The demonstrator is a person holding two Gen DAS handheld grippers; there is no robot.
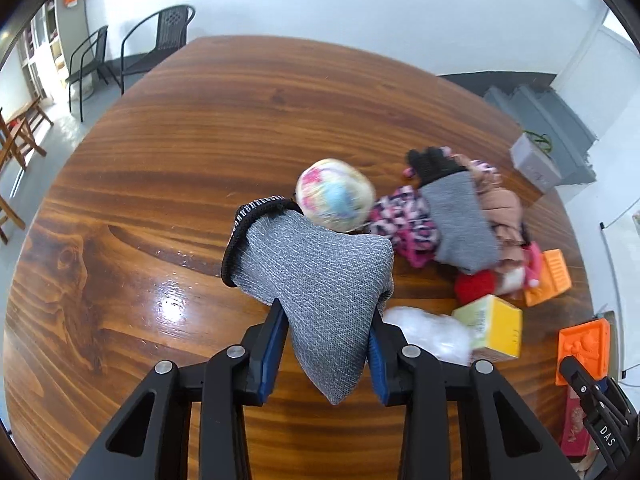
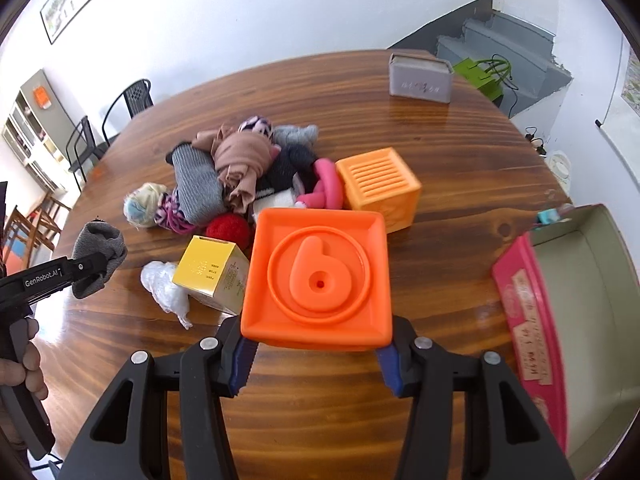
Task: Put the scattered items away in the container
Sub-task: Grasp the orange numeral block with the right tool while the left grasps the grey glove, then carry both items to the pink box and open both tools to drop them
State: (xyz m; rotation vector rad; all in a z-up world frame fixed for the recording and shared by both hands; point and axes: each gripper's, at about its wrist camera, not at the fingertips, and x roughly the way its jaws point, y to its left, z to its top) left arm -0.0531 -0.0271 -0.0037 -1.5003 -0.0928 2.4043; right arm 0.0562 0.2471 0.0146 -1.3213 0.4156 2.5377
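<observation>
The left hand-held gripper is clamped on a grey knitted sock at lower centre of the left wrist view, its black cuff hanging toward the upper left, clear of the wooden surface. The right hand-held gripper pinches an orange cube bearing a raised "6" — it fills the middle of the right wrist view. A heap of clothes, a yellow box, a red ball and a second orange cube lie above it in the frame. The pink-walled container sits at the right edge, open side up.
</observation>
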